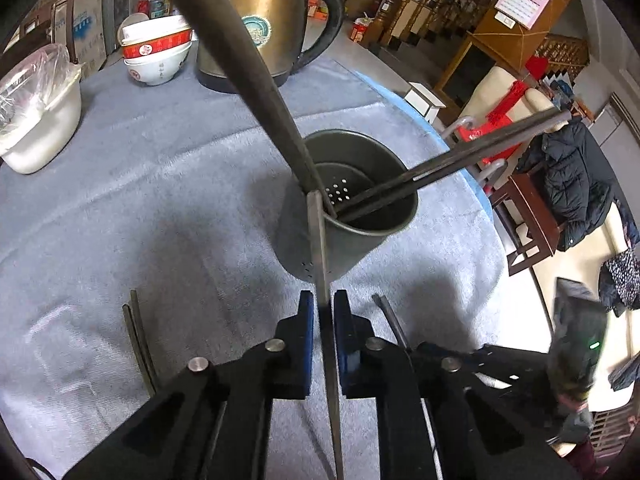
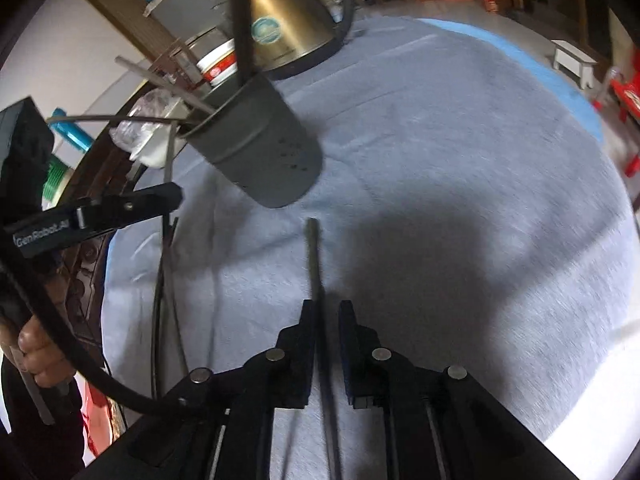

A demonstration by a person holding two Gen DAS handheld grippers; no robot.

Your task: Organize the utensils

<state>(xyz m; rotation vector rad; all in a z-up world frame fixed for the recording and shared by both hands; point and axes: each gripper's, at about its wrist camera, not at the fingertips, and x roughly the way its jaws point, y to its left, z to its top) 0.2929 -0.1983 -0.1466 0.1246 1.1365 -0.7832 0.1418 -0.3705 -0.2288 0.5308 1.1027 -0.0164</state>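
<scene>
A grey metal utensil holder (image 1: 352,208) stands on the grey cloth; it also shows in the right wrist view (image 2: 264,148). It holds a dark ladle handle (image 1: 240,52) and dark chopsticks (image 1: 460,164). My left gripper (image 1: 323,312) is shut on a flat metal utensil (image 1: 320,248) whose tip rests at the holder's rim. My right gripper (image 2: 327,312) has its jaws narrowly apart around a thin metal chopstick (image 2: 314,256) lying on the cloth; contact is unclear. A pair of dark chopsticks (image 1: 138,340) lies on the cloth to the left.
A brass kettle (image 1: 260,20), stacked bowls (image 1: 156,52) and a white tub with a plastic bag (image 1: 40,108) stand at the table's far side. Another thin utensil (image 1: 390,320) lies near the right of my left gripper. The table edge (image 1: 460,152) curves behind the holder.
</scene>
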